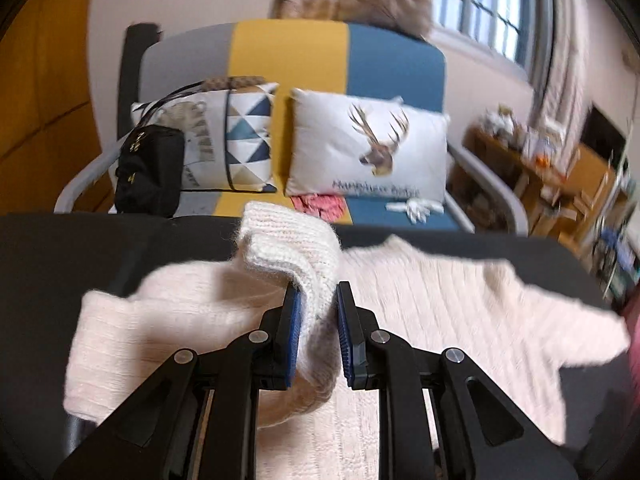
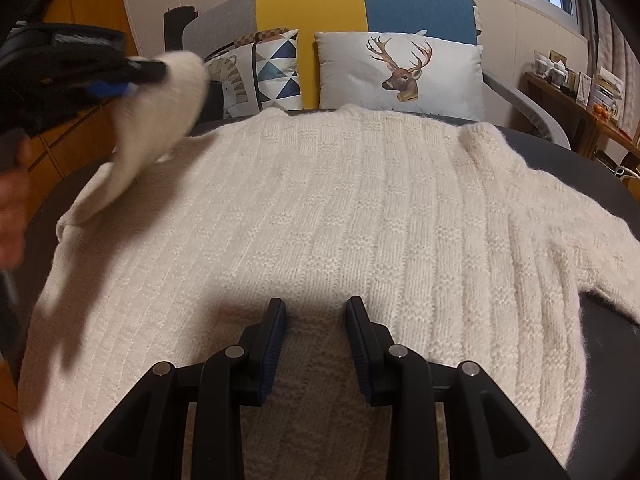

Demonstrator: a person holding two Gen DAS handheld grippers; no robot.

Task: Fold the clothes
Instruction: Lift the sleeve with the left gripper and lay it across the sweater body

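Here the cream knit sweater is lying spread flat across the dark counter, its neck edge pointing toward twelve o'clock in the right wrist view; the right sleeve is trailing off toward three o'clock. The left tool is clamping the ribbed cuff of the left sleeve between its blue pads and holding it lifted above the sweater's body; in the right wrist view that tool is showing at ten o'clock, with the raised sleeve draping down to the shoulder at nine o'clock. The right tool is sitting at six o'clock over the hem, its jaws partly apart with a band of knit running between them; I cannot tell whether the pads are gripping it. Beyond the counter, at twelve o'clock, a grey, yellow and blue sofa is carrying a deer-print cushion and a triangle-print cushion.
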